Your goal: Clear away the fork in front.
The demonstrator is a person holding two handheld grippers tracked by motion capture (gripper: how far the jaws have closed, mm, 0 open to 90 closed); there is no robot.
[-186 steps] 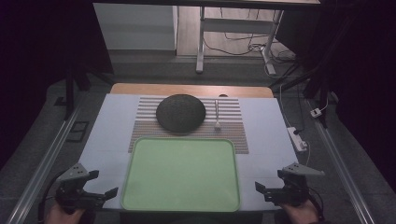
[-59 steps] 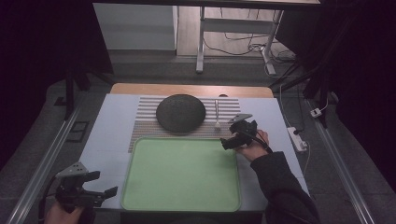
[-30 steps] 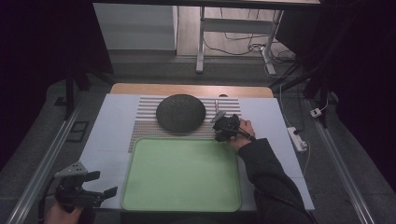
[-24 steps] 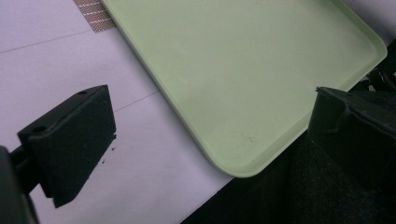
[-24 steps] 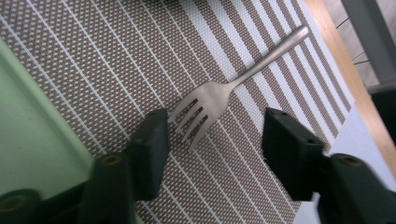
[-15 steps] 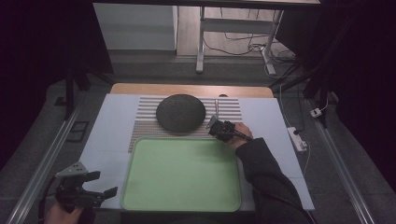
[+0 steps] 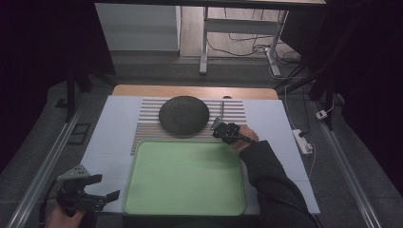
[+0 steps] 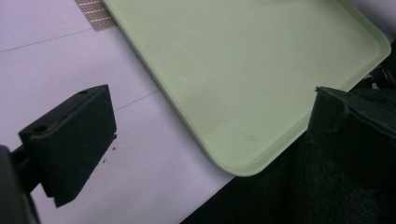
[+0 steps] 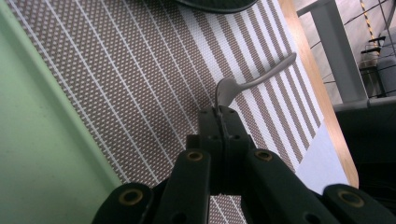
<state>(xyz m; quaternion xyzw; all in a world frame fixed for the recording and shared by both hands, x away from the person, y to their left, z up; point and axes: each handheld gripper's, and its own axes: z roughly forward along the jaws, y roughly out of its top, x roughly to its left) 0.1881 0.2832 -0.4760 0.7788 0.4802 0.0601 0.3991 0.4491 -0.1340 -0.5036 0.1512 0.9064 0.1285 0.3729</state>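
Metal spoon (image 9: 243, 84) is clamped at its bowl end by the right gripper (image 9: 219, 114), whose jaws have just been closing, on the striped mat (image 9: 140, 84); the left gripper (image 8: 210, 121) is held wide apart, grasping nothing.

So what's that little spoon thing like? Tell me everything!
The spoon is small, pale grey and smooth, maybe metal or plastic; which one is hard to tell. It has a thin, slightly curved handle widening toward one end. It sits on the striped mat, right of the dark bowl. The right gripper has just closed its jaws on the spoon's near end. Its handle points away, toward the table's wooden edge.
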